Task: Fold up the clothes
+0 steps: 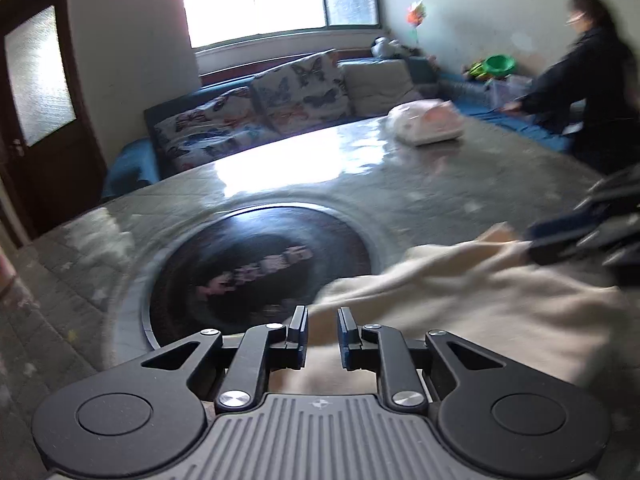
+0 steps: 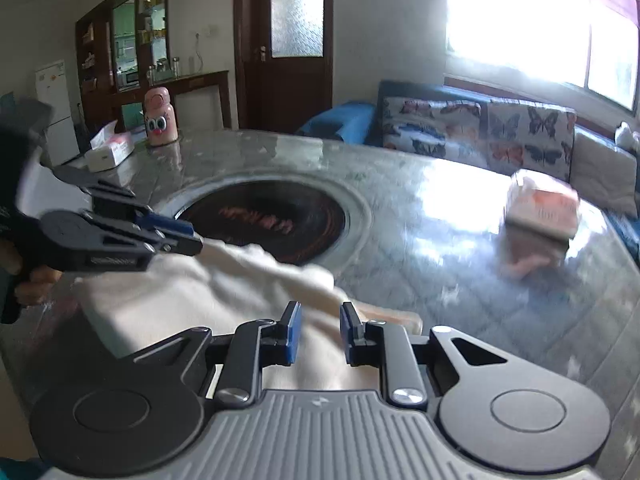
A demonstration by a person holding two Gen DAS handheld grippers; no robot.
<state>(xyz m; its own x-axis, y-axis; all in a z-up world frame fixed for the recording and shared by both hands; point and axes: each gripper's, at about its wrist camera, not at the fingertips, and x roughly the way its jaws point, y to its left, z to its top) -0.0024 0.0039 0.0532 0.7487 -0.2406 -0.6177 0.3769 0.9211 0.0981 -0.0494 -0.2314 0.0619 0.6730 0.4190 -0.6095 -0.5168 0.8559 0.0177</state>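
A cream garment (image 1: 460, 292) lies crumpled on the glossy grey table (image 1: 440, 184), beside a dark round inset (image 1: 260, 264). My left gripper (image 1: 321, 320) hovers over the garment's left edge with a narrow gap between its blue pads, which press on nothing. In the right wrist view the same cloth (image 2: 192, 292) spreads under my right gripper (image 2: 320, 320), whose pads also stand slightly apart, clear of the fabric. The left gripper (image 2: 196, 240) shows there at the cloth's far corner. The right gripper (image 1: 532, 240) appears blurred at the cloth's right end.
A white and orange package (image 1: 428, 122) sits on the far side of the table. A person (image 1: 592, 80) in dark clothes bends by the butterfly-patterned sofa (image 1: 280, 96). A pink bottle (image 2: 161, 116) and a tissue box (image 2: 110, 150) stand at the table's far left.
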